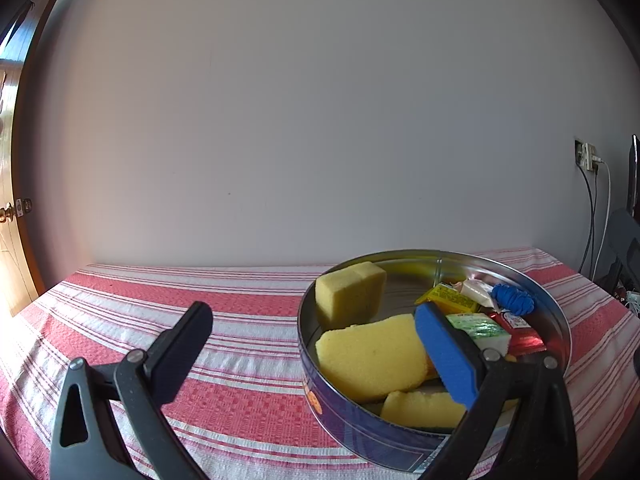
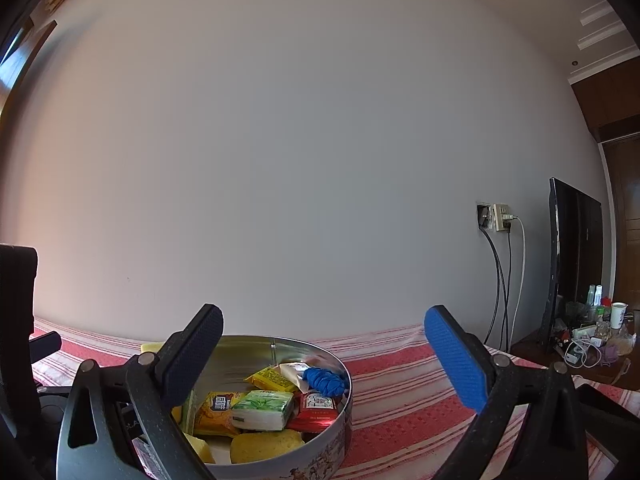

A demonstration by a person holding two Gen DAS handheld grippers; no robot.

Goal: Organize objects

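A round metal tin (image 1: pixel 556 312) stands on the striped tablecloth and also shows in the right wrist view (image 2: pixel 344 404). It holds yellow sponges (image 1: pixel 372 356), a yellow snack packet (image 1: pixel 450 298), a green tissue pack (image 2: pixel 262 410), a red packet (image 2: pixel 316 410) and a blue knotted rope (image 2: pixel 325 380). My left gripper (image 1: pixel 316 356) is open and empty, its right finger over the tin. My right gripper (image 2: pixel 326 354) is open and empty, above the tin's right side.
The red and white striped cloth (image 1: pixel 224 320) covers the table up to a plain wall. A wall socket with cables (image 2: pixel 498 220), a dark monitor (image 2: pixel 576 248) and a cluttered side table (image 2: pixel 592 336) stand to the right. A wooden door (image 1: pixel 12 216) is at the left.
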